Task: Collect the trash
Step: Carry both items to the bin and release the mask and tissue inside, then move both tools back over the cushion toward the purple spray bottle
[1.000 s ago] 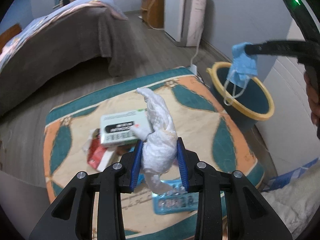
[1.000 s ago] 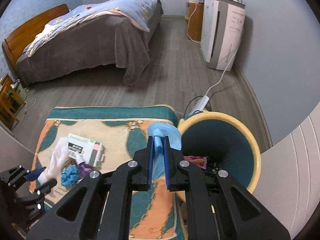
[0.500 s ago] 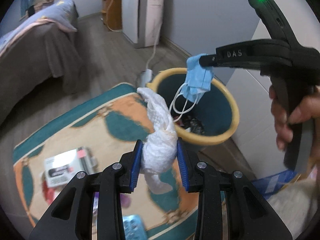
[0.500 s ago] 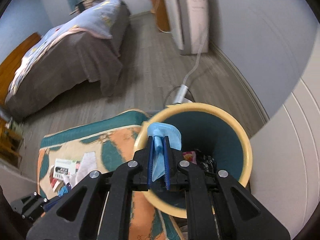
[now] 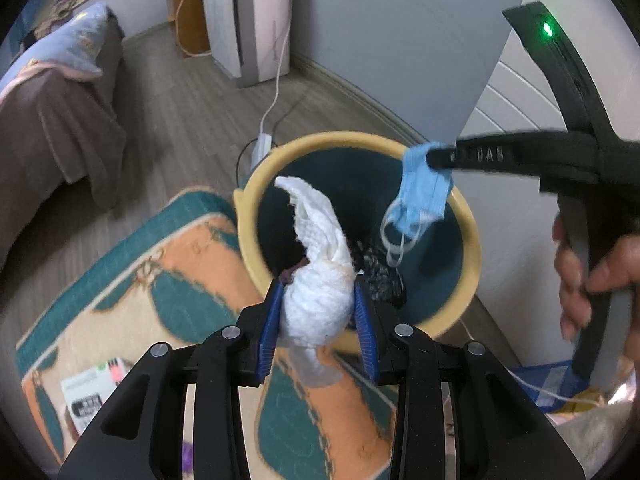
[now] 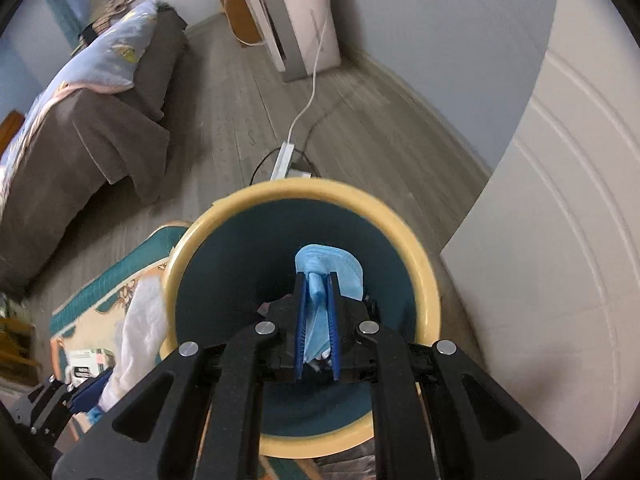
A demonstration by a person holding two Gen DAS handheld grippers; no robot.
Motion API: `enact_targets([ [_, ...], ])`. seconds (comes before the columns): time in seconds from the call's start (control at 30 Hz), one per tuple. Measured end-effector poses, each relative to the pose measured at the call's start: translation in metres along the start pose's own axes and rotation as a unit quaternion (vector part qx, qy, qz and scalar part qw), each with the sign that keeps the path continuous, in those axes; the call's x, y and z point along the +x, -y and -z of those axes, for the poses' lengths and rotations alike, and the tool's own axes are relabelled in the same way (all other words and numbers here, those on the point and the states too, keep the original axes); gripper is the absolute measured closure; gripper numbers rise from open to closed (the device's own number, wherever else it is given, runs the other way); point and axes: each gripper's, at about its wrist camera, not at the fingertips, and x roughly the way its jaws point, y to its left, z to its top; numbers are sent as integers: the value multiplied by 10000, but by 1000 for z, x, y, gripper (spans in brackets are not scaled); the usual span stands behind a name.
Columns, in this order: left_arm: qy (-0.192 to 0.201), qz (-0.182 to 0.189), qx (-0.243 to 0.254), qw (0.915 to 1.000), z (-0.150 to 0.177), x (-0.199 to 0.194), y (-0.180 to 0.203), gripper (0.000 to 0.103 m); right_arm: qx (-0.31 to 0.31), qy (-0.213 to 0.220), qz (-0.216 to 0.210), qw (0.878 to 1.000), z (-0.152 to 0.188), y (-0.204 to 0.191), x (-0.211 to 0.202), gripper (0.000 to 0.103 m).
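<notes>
Bin (image 5: 468, 236): stood on the floor, just beside the rug's (image 5: 188, 280) corner.
Tissue (image 5: 320, 280), mask (image 5: 424, 188): hung above the bin's mouth.
Box (image 5: 90, 394): lay on the rug.
Bed (image 5: 52, 120): behind the rug.

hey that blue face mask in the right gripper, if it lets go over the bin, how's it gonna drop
Probably limp and light: the blue face mask sags in folds below the right gripper, ear loops dangling. It hangs over the open bin, so it should flutter in, though a loop might snag a finger.

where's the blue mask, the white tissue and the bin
blue mask (image 5: 424, 184), left wrist view, on its pleated body under the gripper tip
white tissue (image 5: 320, 300), left wrist view, on the wad between the blue pads
bin (image 6: 428, 272), right wrist view, on its yellow rim
</notes>
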Motion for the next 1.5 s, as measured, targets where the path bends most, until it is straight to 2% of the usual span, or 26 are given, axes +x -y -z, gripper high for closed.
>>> enact_targets([
  [0.07, 75, -24, -28, 10000, -6, 2, 1, 62, -7, -22, -64, 10000, -1, -2, 1, 94],
  [0.17, 248, -135, -28, 9996, -14, 1, -2, 50, -48, 82, -175, 9998, -3, -6, -3, 92],
  [0.23, 420, -273, -45, 9987, -17, -2, -4, 30, -44, 143, -247, 9996, -5, -7, -6, 89],
  [0.33, 541, -223, -249, 9980, -18, -4, -15, 29, -85, 118, -201, 9997, -5, -9, -3, 72],
  [0.43, 531, -278, -420, 9973, -10, -3, -23, 25, -102, 47, -178, 9998, -3, -13, 0, 65],
  [0.5, 500, -360, -469, 9970, -3, -4, -28, 23, -168, 72, -154, 9997, -3, -19, -2, 50],
  [0.57, 491, -424, -517, 9966, 4, -8, -34, 18, -276, 144, -95, 9995, -1, -27, -6, 19],
  [0.63, 480, -429, -639, 9959, 13, -14, -43, 17, -408, 181, 5, 9990, -1, -35, -10, 9],
  [0.9, 501, -886, -1162, 9880, 53, -62, -94, 16, -737, 239, 91, 9969, 8, -72, -35, 6],
  [1.03, 548, -1307, -1346, 9807, 83, -102, -123, 14, -1188, 454, 163, 9917, 20, -104, -59, 6],
  [1.23, 535, -1877, -1816, 9638, 140, -160, -167, 13, -1862, 430, 31, 9816, 50, -154, -78, 6],
  [1.5, 436, -2383, -1891, 9516, 194, -208, -197, 10, -2099, 316, -40, 9772, 85, -196, -87, 6],
])
